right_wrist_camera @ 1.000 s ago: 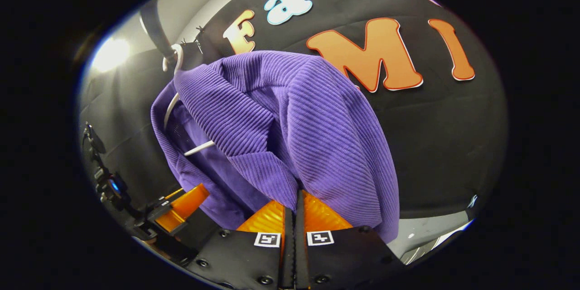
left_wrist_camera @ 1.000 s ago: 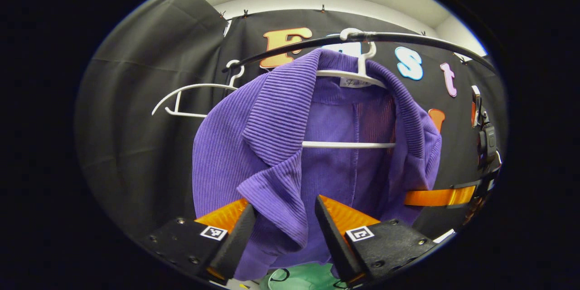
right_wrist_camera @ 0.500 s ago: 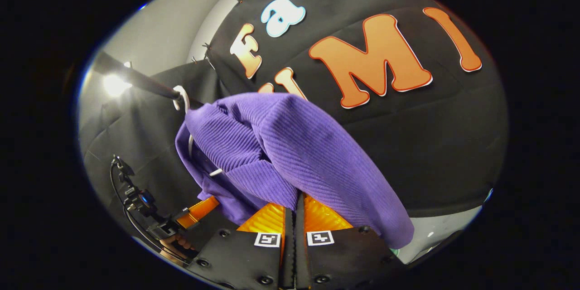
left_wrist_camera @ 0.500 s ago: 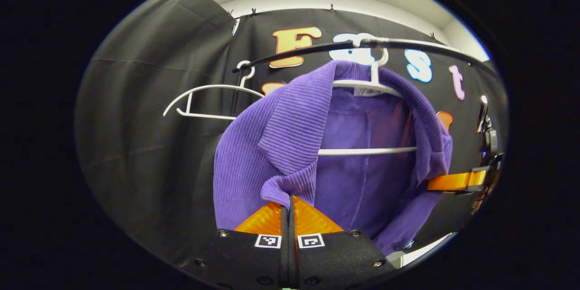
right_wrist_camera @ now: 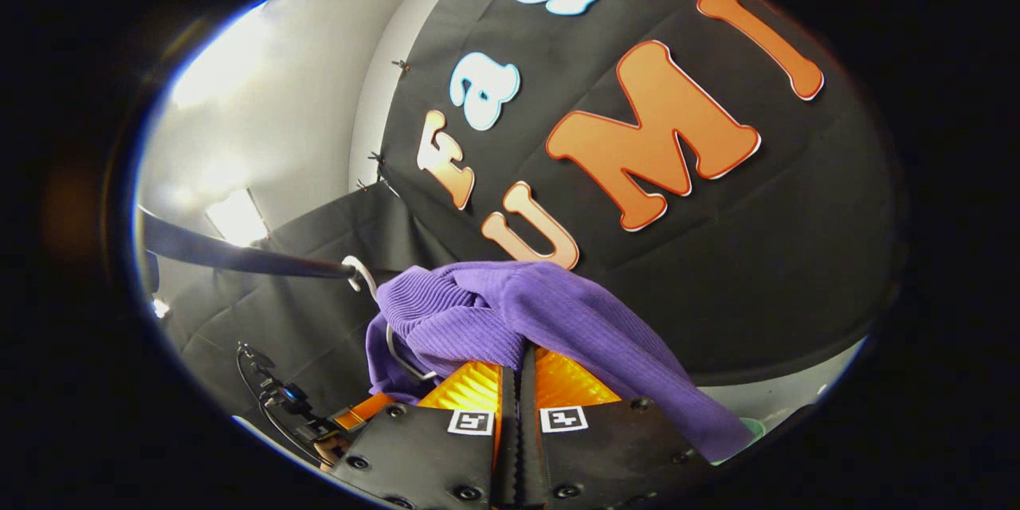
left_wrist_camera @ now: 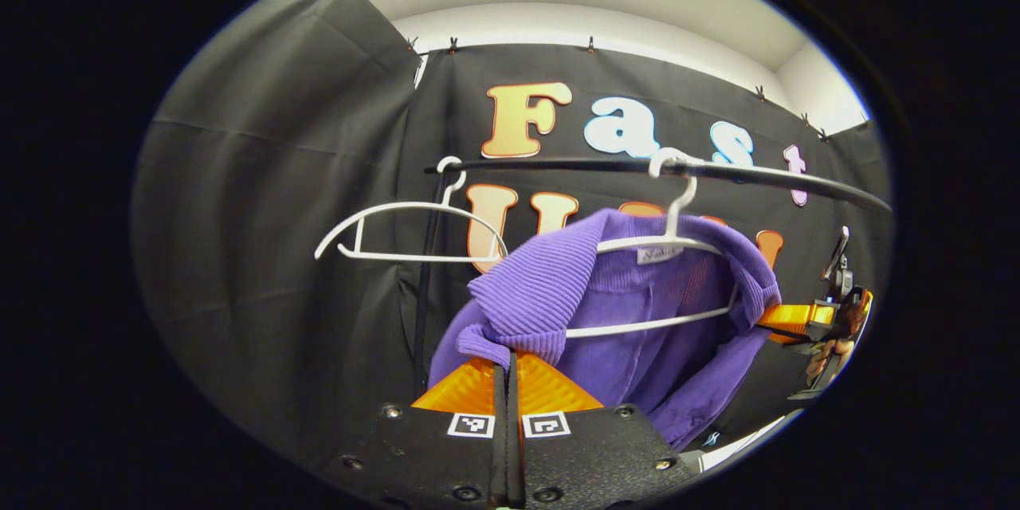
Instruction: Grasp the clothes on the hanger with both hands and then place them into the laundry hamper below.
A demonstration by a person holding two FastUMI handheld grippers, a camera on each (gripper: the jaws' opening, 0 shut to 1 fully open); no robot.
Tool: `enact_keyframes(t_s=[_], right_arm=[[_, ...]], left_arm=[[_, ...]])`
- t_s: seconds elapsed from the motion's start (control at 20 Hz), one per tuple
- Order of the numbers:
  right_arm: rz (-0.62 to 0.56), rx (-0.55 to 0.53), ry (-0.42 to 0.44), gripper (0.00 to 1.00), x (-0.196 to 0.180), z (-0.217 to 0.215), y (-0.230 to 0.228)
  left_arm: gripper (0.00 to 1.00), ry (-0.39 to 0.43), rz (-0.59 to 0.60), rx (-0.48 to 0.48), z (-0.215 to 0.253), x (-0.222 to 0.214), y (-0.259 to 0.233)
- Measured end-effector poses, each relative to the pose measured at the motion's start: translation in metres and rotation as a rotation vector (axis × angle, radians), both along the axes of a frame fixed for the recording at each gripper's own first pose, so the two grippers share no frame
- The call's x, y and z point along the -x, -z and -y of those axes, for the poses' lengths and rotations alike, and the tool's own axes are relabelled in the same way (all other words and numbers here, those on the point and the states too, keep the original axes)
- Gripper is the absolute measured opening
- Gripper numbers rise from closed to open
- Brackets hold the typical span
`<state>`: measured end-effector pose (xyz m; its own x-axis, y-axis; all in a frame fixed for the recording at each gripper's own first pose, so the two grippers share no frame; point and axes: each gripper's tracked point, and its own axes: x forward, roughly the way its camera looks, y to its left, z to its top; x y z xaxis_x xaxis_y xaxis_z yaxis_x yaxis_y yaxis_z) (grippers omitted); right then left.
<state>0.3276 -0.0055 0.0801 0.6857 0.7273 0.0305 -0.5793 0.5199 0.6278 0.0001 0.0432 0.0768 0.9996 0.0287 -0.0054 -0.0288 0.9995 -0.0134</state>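
Observation:
A purple ribbed garment (left_wrist_camera: 629,311) hangs on a white hanger (left_wrist_camera: 673,233) from a black rail (left_wrist_camera: 733,172). My left gripper (left_wrist_camera: 506,362) is shut on the garment's left front edge, which bunches at the fingertips. In the right gripper view, my right gripper (right_wrist_camera: 518,366) is shut on the other side of the same purple garment (right_wrist_camera: 510,311), which drapes over the fingers. The hanger's hook (right_wrist_camera: 362,275) sits on the rail (right_wrist_camera: 231,256). The right gripper (left_wrist_camera: 797,317) also shows at the garment's right edge in the left gripper view, with a hand behind it.
A second white hanger (left_wrist_camera: 410,231), bare, hangs on the rail to the left of the garment. A black upright pole (left_wrist_camera: 426,279) stands behind it. A sliver of green (right_wrist_camera: 749,430) peeks out below the garment in the right gripper view.
The left gripper went from open around the garment's edge to shut on it. Both grippers have pulled back and down, so the garment looks smaller and slides down off the hanger's shoulders.

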Motion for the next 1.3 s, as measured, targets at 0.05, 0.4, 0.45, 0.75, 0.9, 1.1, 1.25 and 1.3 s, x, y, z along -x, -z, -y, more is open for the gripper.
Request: enact_keyframes(t_s=[0.05,0.4,0.45,0.75,0.9,1.1,1.25,1.3], right_arm=[[0.001,-0.016,-0.006,0.08,0.004,-0.001,-0.007],[-0.001,-0.132,0.043,0.08,-0.006,0.019,-0.046],[-0.003,-0.135,0.057,0.08,-0.008,0.021,-0.049],[0.053,-0.127,0.153,0.08,-0.023,0.031,-0.091],[0.044,-0.095,0.186,0.08,-0.033,0.030,-0.095],[0.037,-0.095,0.231,0.08,-0.044,0.041,-0.102],[0.037,-0.084,0.291,0.08,-0.058,0.053,-0.104],[0.035,-0.078,0.313,0.08,-0.063,0.058,-0.102]], left_arm=[[0.00,0.005,0.012,0.009,-0.008,-0.001,-0.008],[0.01,0.021,0.093,0.038,-0.069,-0.008,-0.053],[0.00,0.023,0.103,0.036,-0.077,-0.010,-0.058],[0.00,0.103,0.123,0.049,-0.095,-0.030,-0.089],[0.00,0.137,0.142,0.061,-0.096,-0.038,-0.104],[0.00,0.182,0.138,0.042,-0.093,-0.055,-0.107],[0.00,0.208,0.110,0.027,-0.083,-0.065,-0.096],[0.00,0.213,0.101,0.021,-0.081,-0.070,-0.091]])
